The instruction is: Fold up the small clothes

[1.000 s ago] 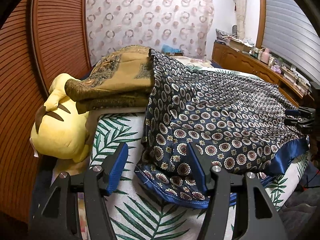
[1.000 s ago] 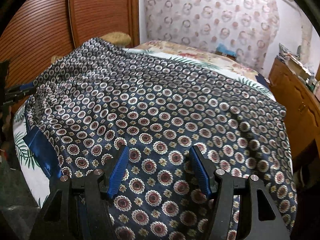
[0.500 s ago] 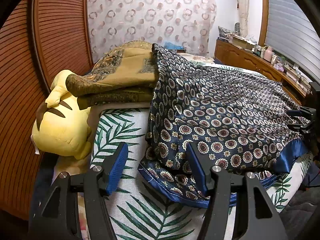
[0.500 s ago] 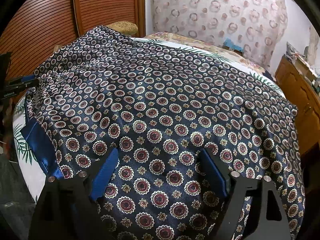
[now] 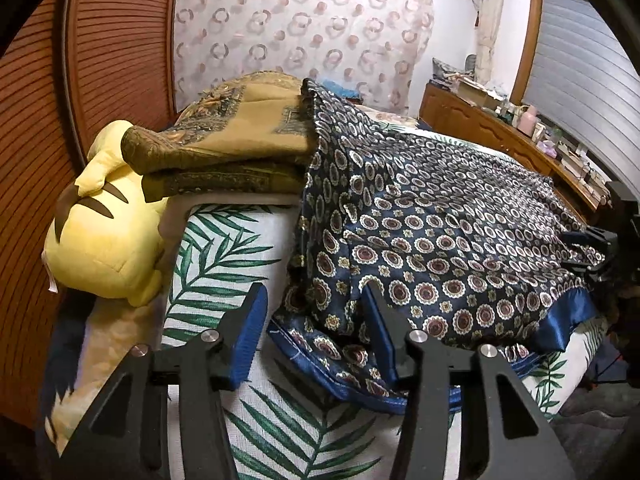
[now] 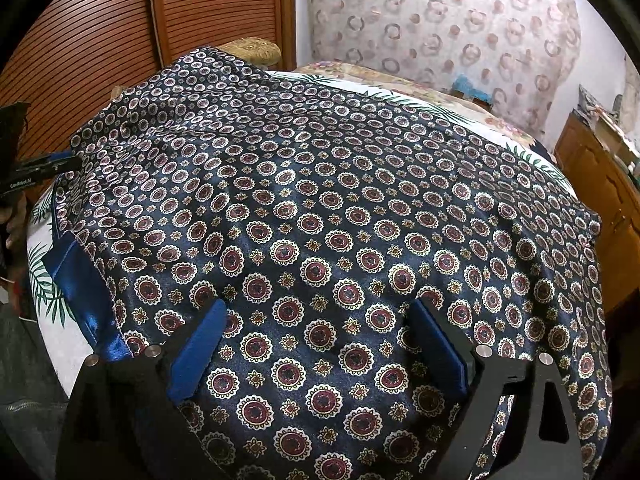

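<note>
A navy satin garment (image 5: 440, 216) with a medallion print and plain blue hems lies spread over the leaf-print bed; it fills the right wrist view (image 6: 340, 200). My left gripper (image 5: 316, 304) is open, low over the garment's near left corner, its jaws either side of a rumpled fold, touching nothing clearly. My right gripper (image 6: 316, 320) is wide open just above the garment's near edge, beside the plain blue hem (image 6: 84, 292). Each gripper shows at the far edge of the other's view.
Folded olive-gold blankets (image 5: 224, 140) are stacked at the bed's left, partly under the garment. A yellow plush toy (image 5: 104, 236) lies by the slatted wooden wall (image 5: 36, 128). A cluttered wooden dresser (image 5: 520, 136) runs along the right.
My right gripper has opened wider and risen slightly over the garment. My left gripper has pulled back a little; the garment's left corner lies more rumpled.
</note>
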Motion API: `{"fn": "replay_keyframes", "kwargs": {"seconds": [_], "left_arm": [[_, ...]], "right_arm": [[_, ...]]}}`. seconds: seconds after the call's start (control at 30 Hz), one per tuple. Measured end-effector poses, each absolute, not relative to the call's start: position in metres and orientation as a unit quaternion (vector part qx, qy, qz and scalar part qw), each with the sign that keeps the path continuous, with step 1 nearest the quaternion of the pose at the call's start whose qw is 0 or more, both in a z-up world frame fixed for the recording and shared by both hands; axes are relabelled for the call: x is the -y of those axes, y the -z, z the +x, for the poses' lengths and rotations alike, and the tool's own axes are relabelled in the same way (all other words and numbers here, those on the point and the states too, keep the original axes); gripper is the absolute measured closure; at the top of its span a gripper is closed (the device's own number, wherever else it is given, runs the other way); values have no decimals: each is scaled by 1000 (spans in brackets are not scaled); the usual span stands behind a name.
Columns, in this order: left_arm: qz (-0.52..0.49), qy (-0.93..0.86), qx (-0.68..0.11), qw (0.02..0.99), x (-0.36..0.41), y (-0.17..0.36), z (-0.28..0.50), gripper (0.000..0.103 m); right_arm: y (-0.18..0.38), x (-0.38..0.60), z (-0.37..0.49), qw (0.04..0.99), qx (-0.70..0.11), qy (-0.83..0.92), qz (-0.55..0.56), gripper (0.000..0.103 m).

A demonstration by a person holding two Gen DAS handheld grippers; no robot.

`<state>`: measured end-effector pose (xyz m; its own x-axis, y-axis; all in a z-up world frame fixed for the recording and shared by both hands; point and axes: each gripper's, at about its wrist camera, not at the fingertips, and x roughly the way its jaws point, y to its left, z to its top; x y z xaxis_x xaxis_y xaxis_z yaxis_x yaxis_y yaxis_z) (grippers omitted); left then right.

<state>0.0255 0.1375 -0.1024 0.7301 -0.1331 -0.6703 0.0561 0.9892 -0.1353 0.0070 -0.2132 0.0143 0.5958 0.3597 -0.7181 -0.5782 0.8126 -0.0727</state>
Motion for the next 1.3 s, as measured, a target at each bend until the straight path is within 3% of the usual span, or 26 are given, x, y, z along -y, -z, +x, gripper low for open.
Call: {"fn": "replay_keyframes", "kwargs": {"seconds": [0.13, 0.23, 0.27, 0.3, 0.67, 1.3], "left_arm": [[-60, 46, -379, 922, -139, 107, 33, 66], [-64, 53, -381, 921, -138, 108, 35, 78], [-67, 61, -381, 920, -138, 108, 35, 88], [-69, 65, -378, 921, -137, 106, 34, 93], [-37, 108, -286, 952, -95, 43, 25, 97], [18, 213, -234, 949, -1, -7, 63, 97]], "right_arm": [[-14, 214, 7, 880, -362, -267, -151, 9], [-14, 214, 7, 880, -362, -267, -151, 9], [-14, 213, 7, 880, -362, -267, -151, 9], [-14, 214, 7, 880, -362, -267, -151, 9], [-14, 215, 7, 881, -362, -265, -151, 9], [-31, 237, 2, 888, -356, -266, -119, 9]]}}
